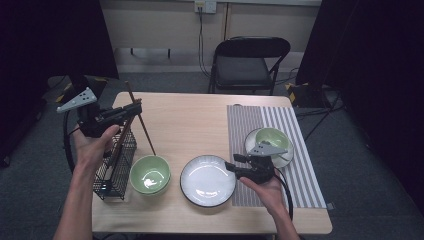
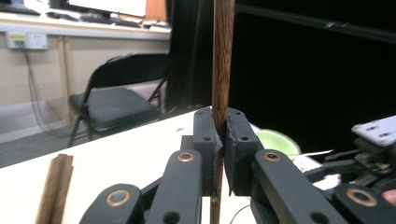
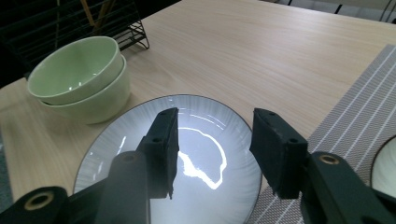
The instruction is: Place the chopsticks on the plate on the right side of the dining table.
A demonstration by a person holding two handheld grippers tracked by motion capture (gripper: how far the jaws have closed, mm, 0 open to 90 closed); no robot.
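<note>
A light wooden counter (image 1: 200,120) stands on grey carpet floor (image 1: 30,190) in the middle of the high view. Behind it, at the upper centre of the frame, a black folding chair (image 1: 248,62) faces the counter. The cream wall (image 1: 165,22) across the top carries a white power socket (image 1: 205,6), from which a dark cable (image 1: 201,40) hangs to the floor. Black curtains (image 1: 45,35) fill the upper left and right corners. The light is dim and even, and brightest on the counter.
</note>
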